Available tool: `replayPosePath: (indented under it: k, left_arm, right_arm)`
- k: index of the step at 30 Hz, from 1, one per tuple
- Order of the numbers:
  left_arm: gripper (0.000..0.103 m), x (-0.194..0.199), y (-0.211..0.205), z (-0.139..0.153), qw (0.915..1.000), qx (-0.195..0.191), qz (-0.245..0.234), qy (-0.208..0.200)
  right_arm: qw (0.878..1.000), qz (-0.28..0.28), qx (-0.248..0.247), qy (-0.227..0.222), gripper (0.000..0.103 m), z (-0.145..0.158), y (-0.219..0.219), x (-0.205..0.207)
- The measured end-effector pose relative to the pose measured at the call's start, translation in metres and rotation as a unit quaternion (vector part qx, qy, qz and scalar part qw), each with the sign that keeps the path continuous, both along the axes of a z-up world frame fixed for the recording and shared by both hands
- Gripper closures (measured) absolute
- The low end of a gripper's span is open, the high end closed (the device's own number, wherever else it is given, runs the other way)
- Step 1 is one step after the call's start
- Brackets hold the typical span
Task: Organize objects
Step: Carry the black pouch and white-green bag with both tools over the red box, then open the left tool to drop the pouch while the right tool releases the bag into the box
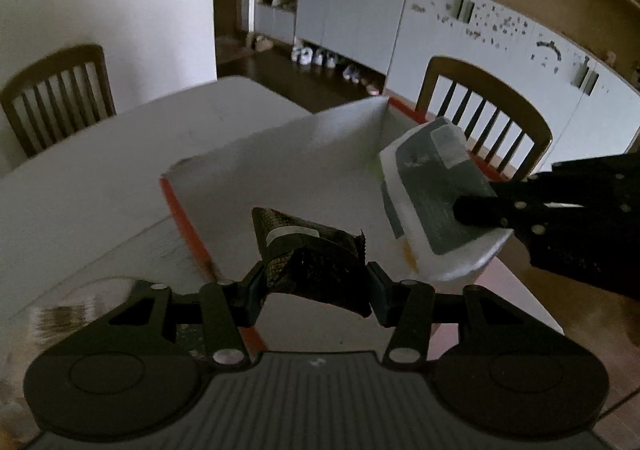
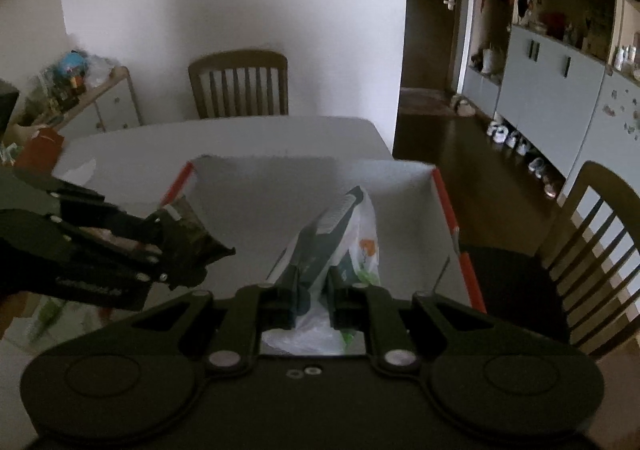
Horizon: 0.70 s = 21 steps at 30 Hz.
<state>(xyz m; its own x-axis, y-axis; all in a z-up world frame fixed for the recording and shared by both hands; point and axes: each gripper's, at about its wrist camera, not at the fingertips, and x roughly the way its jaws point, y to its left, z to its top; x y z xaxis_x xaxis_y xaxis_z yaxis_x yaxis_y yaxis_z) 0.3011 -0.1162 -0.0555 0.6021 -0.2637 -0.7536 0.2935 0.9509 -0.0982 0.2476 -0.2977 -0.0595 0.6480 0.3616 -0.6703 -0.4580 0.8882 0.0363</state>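
My left gripper (image 1: 314,296) is shut on a small dark foil packet (image 1: 308,254) and holds it above the near left part of an open white box with red edges (image 1: 320,145). My right gripper (image 2: 312,304) is shut on a white and green plastic pouch (image 2: 340,246) and holds it over the box's inside (image 2: 256,201). In the left wrist view the pouch (image 1: 436,201) hangs at the right with the right gripper (image 1: 484,211) clamped on it. In the right wrist view the left gripper (image 2: 176,250) and its packet (image 2: 196,242) are at the left.
The box stands on a white table (image 1: 100,169). Wooden chairs stand at the far side (image 2: 240,85) and at the right (image 2: 600,250). Grey cabinets (image 1: 360,9) line the far wall, with shoes on the floor. A cluttered side shelf (image 2: 80,89) is at the left.
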Motion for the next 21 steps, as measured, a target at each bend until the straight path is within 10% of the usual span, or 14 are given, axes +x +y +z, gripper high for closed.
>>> replayPosePath:
  k: [21]
  left_arm:
    - [0.051,0.078,-0.055,-0.069,0.9855,0.092,-0.065,0.127]
  right_arm:
    - [0.993,0.014,-0.071,0.091,0.09,-0.052,0.008,0.048]
